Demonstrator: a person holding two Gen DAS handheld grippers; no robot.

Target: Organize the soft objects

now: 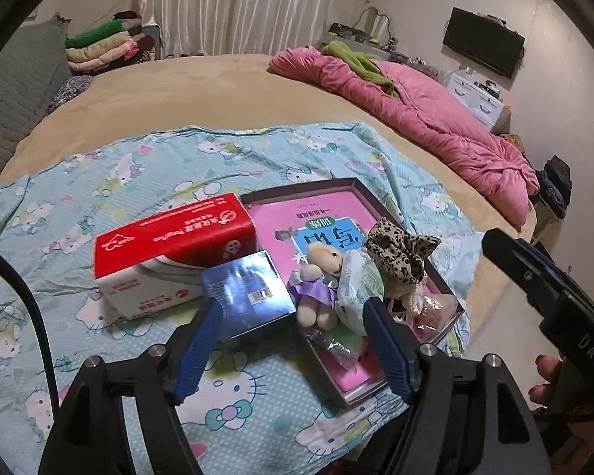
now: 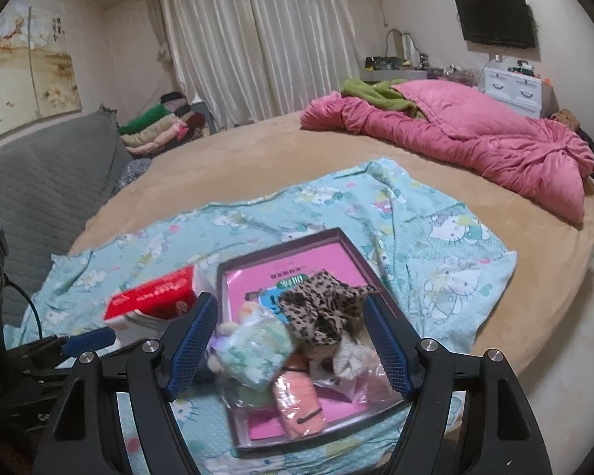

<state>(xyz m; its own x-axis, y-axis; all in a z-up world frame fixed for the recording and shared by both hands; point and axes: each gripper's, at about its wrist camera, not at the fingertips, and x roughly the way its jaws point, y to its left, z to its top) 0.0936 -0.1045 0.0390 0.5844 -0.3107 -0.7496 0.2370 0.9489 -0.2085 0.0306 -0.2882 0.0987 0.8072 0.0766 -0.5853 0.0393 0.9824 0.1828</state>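
Observation:
A shallow box tray (image 1: pixel 360 188) (image 2: pixel 225 340) with a pink book inside lies on a Hello Kitty cloth (image 1: pixel 138 174) (image 2: pixel 435 237). In it sit a small plush bear (image 1: pixel 320 277), a wrapped soft pack (image 2: pixel 257 350), a leopard-print bow (image 1: pixel 400 253) (image 2: pixel 320 308) and an orange item in plastic (image 2: pixel 301 399). My left gripper (image 1: pixel 293 350) is open, hovering before the shiny blue box (image 1: pixel 245 293) and the bear. My right gripper (image 2: pixel 289 346) is open above the tray's soft items.
A red and white tissue box (image 1: pixel 170 253) (image 2: pixel 154 301) stands left of the tray. A pink quilt (image 1: pixel 415 111) (image 2: pixel 475 134) lies at the bed's far right. Folded clothes (image 1: pixel 103 45) are stacked at the back left. The bed edge drops to the floor on the right.

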